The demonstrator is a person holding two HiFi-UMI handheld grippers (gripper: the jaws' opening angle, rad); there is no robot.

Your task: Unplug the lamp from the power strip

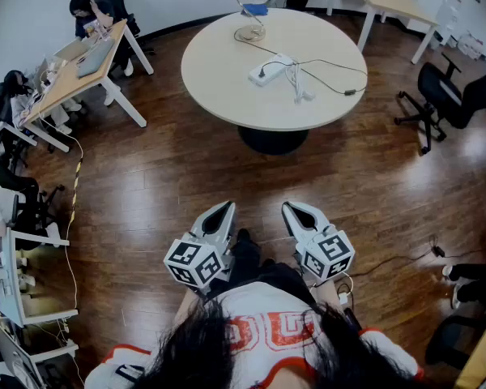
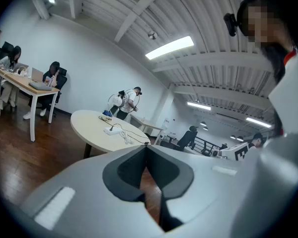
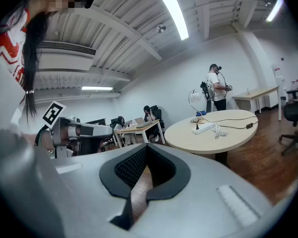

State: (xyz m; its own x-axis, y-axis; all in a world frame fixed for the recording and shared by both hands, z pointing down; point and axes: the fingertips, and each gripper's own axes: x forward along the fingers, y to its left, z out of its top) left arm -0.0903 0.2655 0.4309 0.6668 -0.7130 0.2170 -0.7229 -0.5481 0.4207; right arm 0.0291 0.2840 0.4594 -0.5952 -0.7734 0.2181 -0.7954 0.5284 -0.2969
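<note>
Work on the unplugging has not begun, as far as we can judge. We hold the left gripper and the right gripper low and close to our body. Each has its jaws pressed together with nothing between them, and both are well apart from the task's things.

The white power strip lies near the middle of the round table. The lamp, with its clear globe, stands at the far edge. A thin dark cord runs from the lamp's base to the strip, where a dark plug appears to be seated, though it is too small for us to be certain. Everything is left to do: walk up, steady the strip, pull the plug.

The tabletop is pale and smooth. It also carries a coiled white cable just beside the strip and a second dark lead. Glossy wooden floor surrounds the table. People sit at a desk to our left, and a black office chair stands to our right.
</note>
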